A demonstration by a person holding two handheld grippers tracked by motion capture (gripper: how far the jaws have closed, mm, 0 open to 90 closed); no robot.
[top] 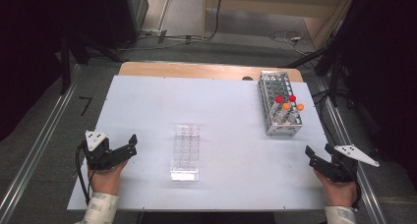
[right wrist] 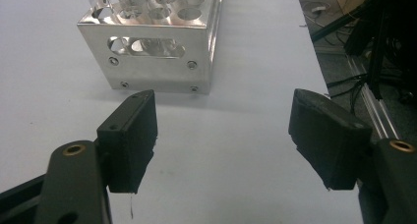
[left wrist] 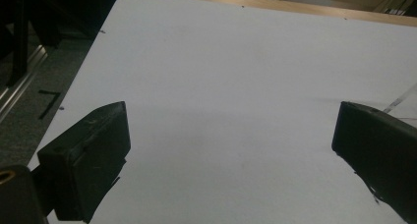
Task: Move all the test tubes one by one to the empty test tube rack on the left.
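A clear plastic tube rack (top: 187,153) lies in the middle of the white table (top: 147,106). At the back right stands a metal tube rack (top: 279,103) holding several tubes with red and orange caps (top: 286,105). My left gripper (top: 129,148) rests near the table's front left, open, with bare table between its jaws (left wrist: 231,126). My right gripper (top: 318,150) sits at the front right, open and holding nothing (right wrist: 223,111). It points at the metal rack (right wrist: 157,52), a short way in front of it.
A wooden strip (top: 196,69) runs along the table's far edge. Metal rails (top: 34,155) flank the table on both sides. Cables (top: 290,37) lie on the floor beyond. The table's right edge is close to my right gripper.
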